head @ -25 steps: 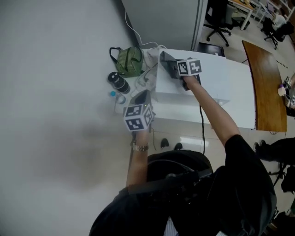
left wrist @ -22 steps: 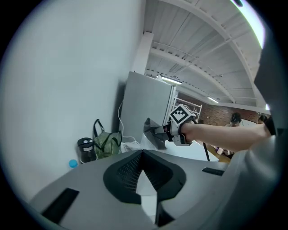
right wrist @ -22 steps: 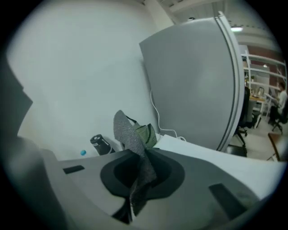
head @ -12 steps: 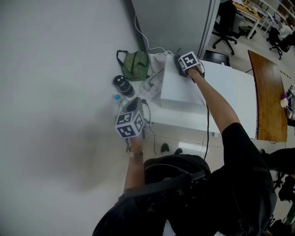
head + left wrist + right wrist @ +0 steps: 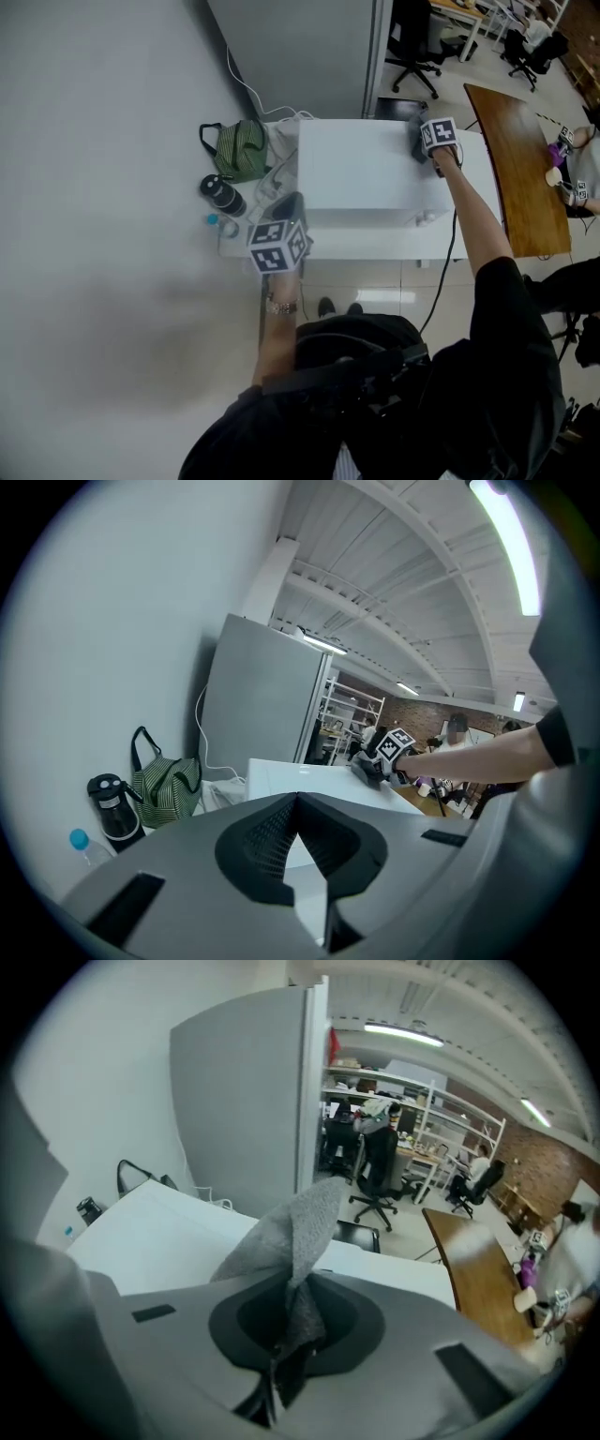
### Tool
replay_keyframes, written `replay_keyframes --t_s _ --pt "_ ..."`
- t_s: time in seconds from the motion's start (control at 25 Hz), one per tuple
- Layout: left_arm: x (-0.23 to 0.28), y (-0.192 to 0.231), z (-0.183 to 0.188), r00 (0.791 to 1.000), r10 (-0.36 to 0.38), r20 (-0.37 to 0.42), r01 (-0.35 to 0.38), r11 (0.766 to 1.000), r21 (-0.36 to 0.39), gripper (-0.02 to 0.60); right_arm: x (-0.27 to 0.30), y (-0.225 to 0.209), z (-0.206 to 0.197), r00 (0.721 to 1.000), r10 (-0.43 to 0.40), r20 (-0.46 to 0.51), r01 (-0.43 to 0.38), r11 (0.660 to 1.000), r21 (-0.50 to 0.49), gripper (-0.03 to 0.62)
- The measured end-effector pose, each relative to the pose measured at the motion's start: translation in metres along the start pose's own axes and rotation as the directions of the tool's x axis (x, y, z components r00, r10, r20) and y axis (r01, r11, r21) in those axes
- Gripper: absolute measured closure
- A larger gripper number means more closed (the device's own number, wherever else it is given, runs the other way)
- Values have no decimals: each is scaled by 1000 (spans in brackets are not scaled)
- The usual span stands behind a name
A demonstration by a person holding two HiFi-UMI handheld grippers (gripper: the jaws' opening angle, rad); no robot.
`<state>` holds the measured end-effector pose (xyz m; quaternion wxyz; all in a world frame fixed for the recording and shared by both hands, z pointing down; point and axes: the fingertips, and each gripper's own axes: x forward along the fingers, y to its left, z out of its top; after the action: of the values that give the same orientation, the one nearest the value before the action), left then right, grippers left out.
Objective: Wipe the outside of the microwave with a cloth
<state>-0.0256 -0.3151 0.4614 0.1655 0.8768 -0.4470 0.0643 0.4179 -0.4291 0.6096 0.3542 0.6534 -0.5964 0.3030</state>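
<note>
Cloth in right tool at microwave's far corner

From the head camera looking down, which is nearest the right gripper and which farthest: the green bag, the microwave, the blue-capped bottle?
1. Microwave: right beside the right gripper, at its right edge.
2. Green bag: past the microwave's left side.
3. Blue-capped bottle: farthest, left and nearer the person.
</note>
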Motion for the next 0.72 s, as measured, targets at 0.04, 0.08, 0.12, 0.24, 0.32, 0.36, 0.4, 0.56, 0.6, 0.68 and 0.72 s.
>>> replay_keyframes --t_s 0.04,0.08,0.12,0.24,0.32,0.36,0.4,0.56,0.6,0.68,0.72 --pt "1 -3 -1 1000 -10 -3 10 1000 3 589 -3 -13 -7 1000 -12 -22 13 1000 15 572" --pt "1 -4 -1 1000 -15 -4 15 1000 3 589 -6 -21 -14 998 -29 -49 30 1000 10 572" --pt "0 -3 -2 1000 -14 -5 14 1000 0 589 -9 -24 -18 996 -50 -73 50 999 -12 573" --pt "-8 7 -3 1000 17 -1 -17 1000 -17 589 -18 6 -6 997 -46 -55 43 997 -71 574" --pt "-11 16 -2 999 41 2 -41 999 -28 589 -21 67 22 997 70 15 -68 994 -90 574" --pt "-13 20 -3 999 51 1 -51 998 -32 589 -23 106 39 988 141 63 -133 984 -116 574" --pt "-15 22 -4 998 59 1 -59 998 -34 589 -25 147 55 972 207 109 -190 970 -152 574" --pt "-28 25 -6 996 89 5 -88 995 -34 589 -34 287 66 913 404 58 -381 895 -234 574" --pt "-33 26 -6 995 100 5 -100 994 -34 589 -34 312 65 903 427 33 -406 878 -252 574" --pt "-43 29 -7 992 122 3 -122 992 -35 589 -30 346 67 903 430 11 -405 859 -313 574" --pt "-47 31 -8 991 132 1 -132 991 -36 589 -26 355 65 908 419 -5 -395 852 -343 574"
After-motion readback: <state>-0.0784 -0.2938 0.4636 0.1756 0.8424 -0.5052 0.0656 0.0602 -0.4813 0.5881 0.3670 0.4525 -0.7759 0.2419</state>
